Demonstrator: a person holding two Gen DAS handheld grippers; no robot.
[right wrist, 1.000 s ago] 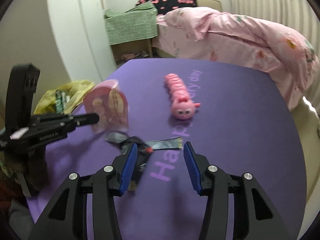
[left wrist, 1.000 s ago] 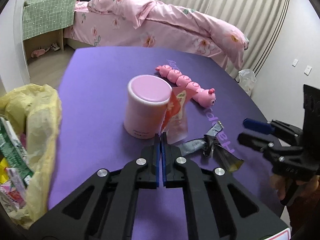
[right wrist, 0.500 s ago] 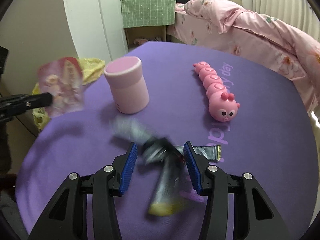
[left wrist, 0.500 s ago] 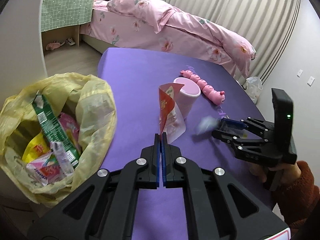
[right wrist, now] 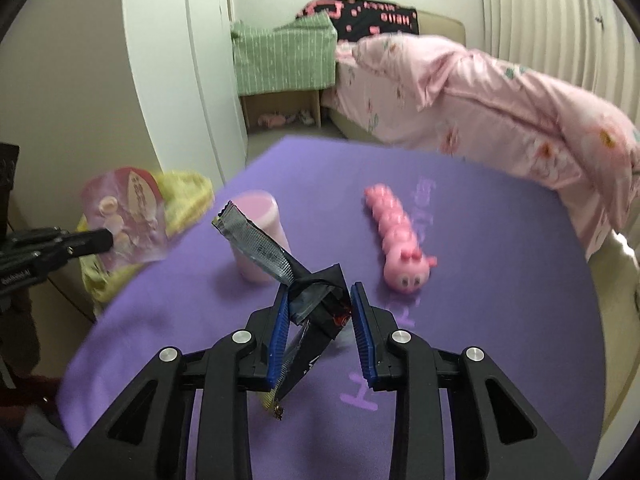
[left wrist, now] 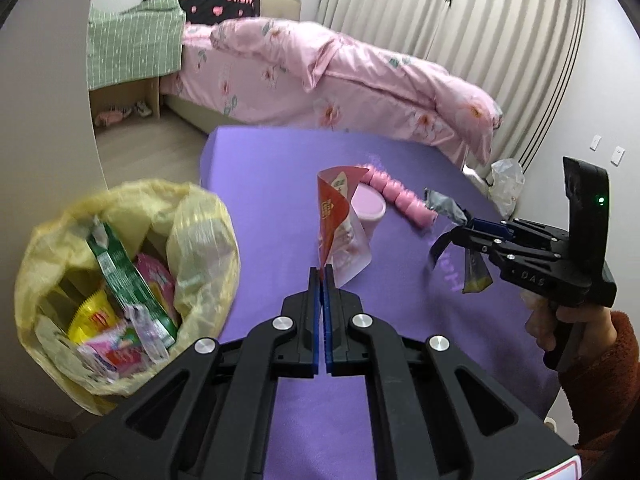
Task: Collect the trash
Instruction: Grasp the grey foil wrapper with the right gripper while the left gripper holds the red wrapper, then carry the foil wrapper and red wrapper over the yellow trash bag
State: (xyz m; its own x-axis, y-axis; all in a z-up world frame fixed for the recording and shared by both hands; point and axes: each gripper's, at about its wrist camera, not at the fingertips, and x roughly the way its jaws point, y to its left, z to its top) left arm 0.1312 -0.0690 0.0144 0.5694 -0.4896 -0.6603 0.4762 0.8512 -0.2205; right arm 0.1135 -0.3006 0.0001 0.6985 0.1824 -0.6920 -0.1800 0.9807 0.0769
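Observation:
My left gripper (left wrist: pixel 323 276) is shut on a red and clear snack wrapper (left wrist: pixel 340 224) and holds it upright above the purple table, right of the yellow trash bag (left wrist: pixel 120 280). The wrapper also shows in the right wrist view (right wrist: pixel 128 216), held by the left gripper (right wrist: pixel 104 240). My right gripper (right wrist: pixel 320 300) is shut on a crumpled grey and black wrapper (right wrist: pixel 304 292) lifted off the table. The right gripper (left wrist: pixel 472 228) and its grey wrapper (left wrist: pixel 444 208) show at the right of the left wrist view.
A pink cup (right wrist: pixel 260 236) and a pink caterpillar toy (right wrist: pixel 396 240) stand on the purple table (right wrist: pixel 480 320). The trash bag holds several wrappers and hangs off the table's left edge. A bed with pink bedding (left wrist: pixel 340 80) lies behind.
My left gripper has carried the red wrapper left toward the trash bag. My right gripper has closed on the grey wrapper and lifted it off the table.

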